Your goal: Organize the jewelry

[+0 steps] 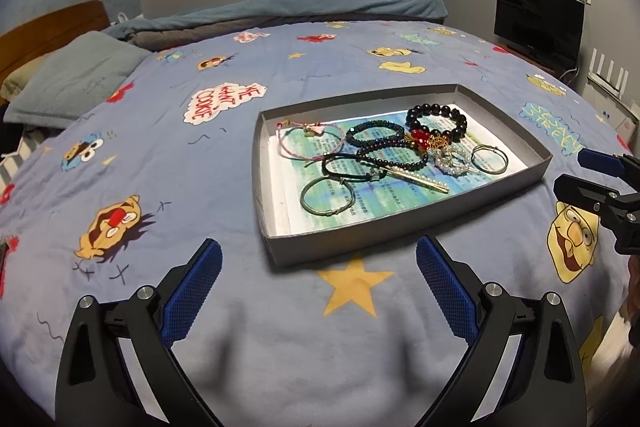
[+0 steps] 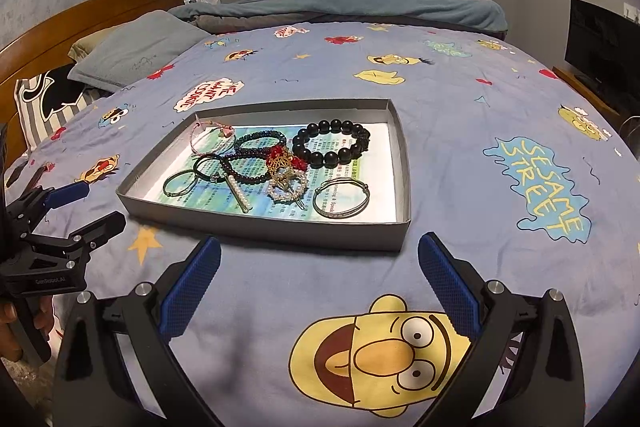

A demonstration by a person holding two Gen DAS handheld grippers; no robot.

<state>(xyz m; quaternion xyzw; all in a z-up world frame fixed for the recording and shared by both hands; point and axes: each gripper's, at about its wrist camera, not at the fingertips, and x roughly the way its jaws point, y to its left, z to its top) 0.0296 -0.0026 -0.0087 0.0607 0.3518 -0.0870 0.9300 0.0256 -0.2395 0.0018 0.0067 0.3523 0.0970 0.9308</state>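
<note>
Right gripper (image 2: pixel 319 291) fingers spread, empty; jewelry tray (image 2: pixel 260 223) ahead on bedspread (image 2: pixel 460 155).

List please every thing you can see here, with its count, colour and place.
Tray: one, grey, on the bed.
Bead bracelets: three, dark, in tray.
Cord bracelet: one, pink, tray's far left.
Bangles: two, silver and green, tray's near side.
Hair clip: one, pearl and gold, tray's middle.
Bedspread: one, blue, cartoon print.
Pillow: one, grey, by headboard.
Screen: one, black, right wall.
Left gripper: open, empty.
Right gripper: open, empty.
</note>
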